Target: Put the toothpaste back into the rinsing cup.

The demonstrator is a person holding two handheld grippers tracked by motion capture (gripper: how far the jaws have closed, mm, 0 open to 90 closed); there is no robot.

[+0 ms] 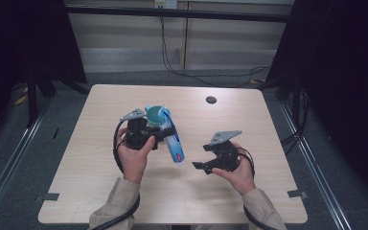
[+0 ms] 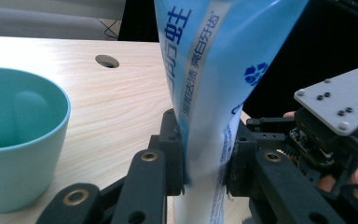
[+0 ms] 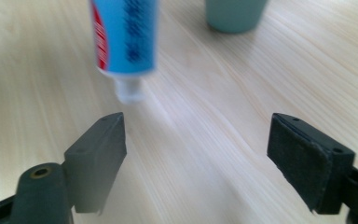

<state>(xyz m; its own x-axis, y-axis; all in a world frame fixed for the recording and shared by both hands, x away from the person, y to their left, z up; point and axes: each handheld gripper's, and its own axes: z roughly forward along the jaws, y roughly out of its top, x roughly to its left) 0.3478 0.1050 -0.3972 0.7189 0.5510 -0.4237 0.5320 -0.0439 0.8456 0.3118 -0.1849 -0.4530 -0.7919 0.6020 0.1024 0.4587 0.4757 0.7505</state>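
Nearest the person, the right gripper [image 1: 206, 164] hangs with its jaws spread wide and nothing between them, a little to the right of the blue-and-white plastic toothpaste tube [image 1: 171, 136]. The tube's white cap end [image 3: 129, 91] points down toward the pale wooden table [image 1: 249, 124], just beyond the right gripper's pads [image 3: 303, 158]. The left gripper [image 2: 205, 158] pinches the tube across its middle, jaws pressed onto it, holding it off the table. Just behind the tube stands the round teal plastic cup [image 2: 14, 135], upright and seemingly empty, though its bottom is hidden. The hand-over looks done; the next move probably calls for carrying the tube over the cup's rim and lowering it in.
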